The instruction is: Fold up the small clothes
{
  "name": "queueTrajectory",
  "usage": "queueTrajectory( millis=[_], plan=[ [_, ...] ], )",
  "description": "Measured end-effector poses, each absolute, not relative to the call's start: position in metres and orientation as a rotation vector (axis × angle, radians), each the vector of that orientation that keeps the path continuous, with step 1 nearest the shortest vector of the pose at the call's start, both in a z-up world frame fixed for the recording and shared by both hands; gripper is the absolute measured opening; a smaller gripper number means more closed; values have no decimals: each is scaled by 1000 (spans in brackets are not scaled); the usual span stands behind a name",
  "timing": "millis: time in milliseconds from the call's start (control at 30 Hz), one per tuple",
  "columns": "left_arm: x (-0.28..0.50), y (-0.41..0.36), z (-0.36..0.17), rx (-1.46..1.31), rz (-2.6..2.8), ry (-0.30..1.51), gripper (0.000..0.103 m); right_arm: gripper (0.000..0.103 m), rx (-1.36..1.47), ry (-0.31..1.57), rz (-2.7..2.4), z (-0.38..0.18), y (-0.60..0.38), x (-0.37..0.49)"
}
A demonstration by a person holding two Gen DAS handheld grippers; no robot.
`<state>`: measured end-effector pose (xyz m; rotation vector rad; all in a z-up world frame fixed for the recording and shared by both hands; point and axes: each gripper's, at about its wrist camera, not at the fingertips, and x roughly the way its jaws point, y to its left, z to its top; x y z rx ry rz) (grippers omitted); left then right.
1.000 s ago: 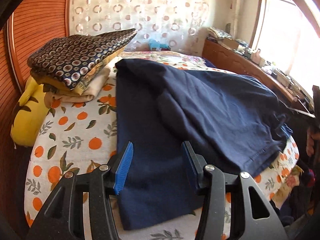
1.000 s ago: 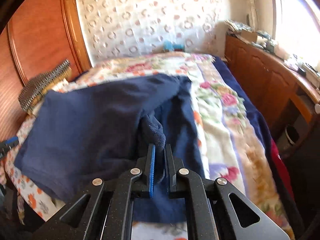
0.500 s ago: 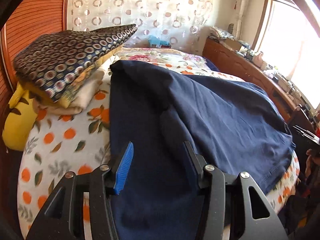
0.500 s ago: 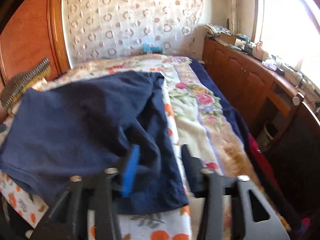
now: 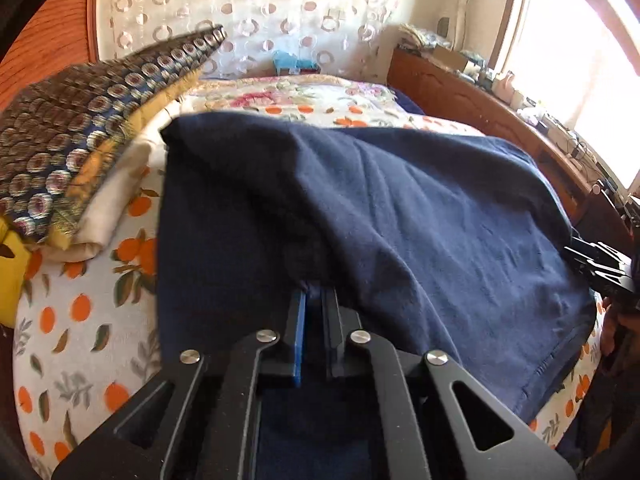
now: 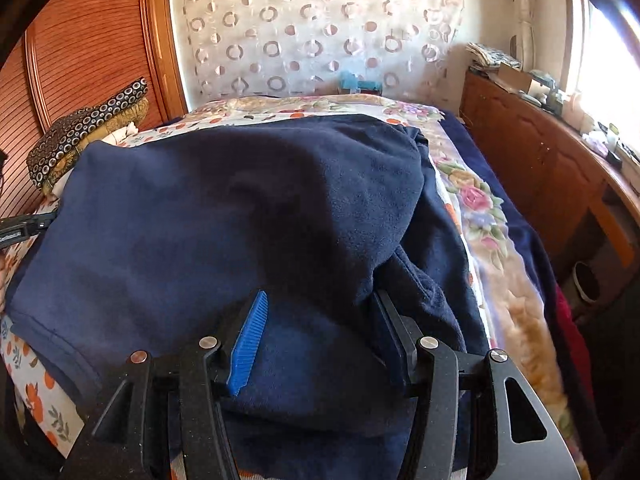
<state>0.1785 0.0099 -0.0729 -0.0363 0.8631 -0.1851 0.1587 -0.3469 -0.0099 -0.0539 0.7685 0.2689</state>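
A navy blue garment (image 5: 400, 208) lies spread and partly doubled over on the orange-print bed sheet (image 5: 80, 320). My left gripper (image 5: 314, 294) is shut on a raised fold of it near the garment's left side, with cloth pinched between the pads. In the right wrist view the same garment (image 6: 240, 208) fills the middle. My right gripper (image 6: 320, 296) hangs open over its rumpled right part; cloth lies between the fingers but the pads do not press on it. The right gripper (image 5: 600, 268) also shows at the left view's right edge.
A stack of folded patterned cloths (image 5: 80, 152) and a yellow pillow (image 5: 12, 264) sit at the left by the wooden headboard. A floral blanket (image 6: 480, 208) covers the bed's right side. A cluttered wooden cabinet (image 6: 540, 168) runs along the right under the window.
My left gripper moved forward over the garment and closed on a fold. My right gripper let go of the bunched cloth, opened and shifted across the garment.
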Motion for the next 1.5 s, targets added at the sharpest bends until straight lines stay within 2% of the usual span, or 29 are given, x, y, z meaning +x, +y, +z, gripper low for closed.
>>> queueTrajectory(
  millis=[133,267,333,400,433,467,767,800,833,867,1067,1167,1233,1267,1400,1433,1467,1500],
  plan=[
    [123,24,-36,-75,-97,716,7,55,-30,786,262,-9,-352,165],
    [91,32,-35,-63,-47,739,9,55,-53,784,251,-6,-344,164],
    [86,36,-38,-50,-23,757,30,55,-56,785,250,-6,-342,162],
    [83,38,-39,-56,-16,749,38,55,-52,784,252,-8,-342,162],
    [82,41,-39,-55,-8,748,48,55,-49,783,254,-10,-343,163],
    [84,42,-40,-58,-8,745,49,55,-46,782,254,-11,-343,163],
    [146,40,-65,-105,-47,830,49,55,-48,780,255,-13,-345,164],
    [148,42,-67,-121,-56,833,43,55,-50,780,254,-13,-345,165],
    [149,42,-67,-138,-77,832,13,55,-53,780,253,-13,-345,165],
    [147,42,-67,-145,-104,840,7,55,-58,781,251,-13,-344,165],
    [120,53,-55,-135,-52,793,7,56,-25,778,265,-13,-349,165],
    [118,49,-59,-80,-16,813,17,57,-7,778,274,-14,-352,166],
    [117,50,-58,-70,-20,805,42,57,2,777,278,-14,-352,165],
    [116,52,-57,-83,-31,802,48,57,10,777,278,-14,-353,165],
    [115,57,-56,-108,-35,812,51,57,11,732,242,-4,-361,154],
    [113,57,-55,-99,-30,810,54,57,14,730,239,-2,-364,152],
    [112,56,-55,-90,-28,806,61,57,20,729,246,1,-367,150],
    [110,57,-55,-89,-26,796,78,57,17,725,250,4,-367,148]
  ],
)
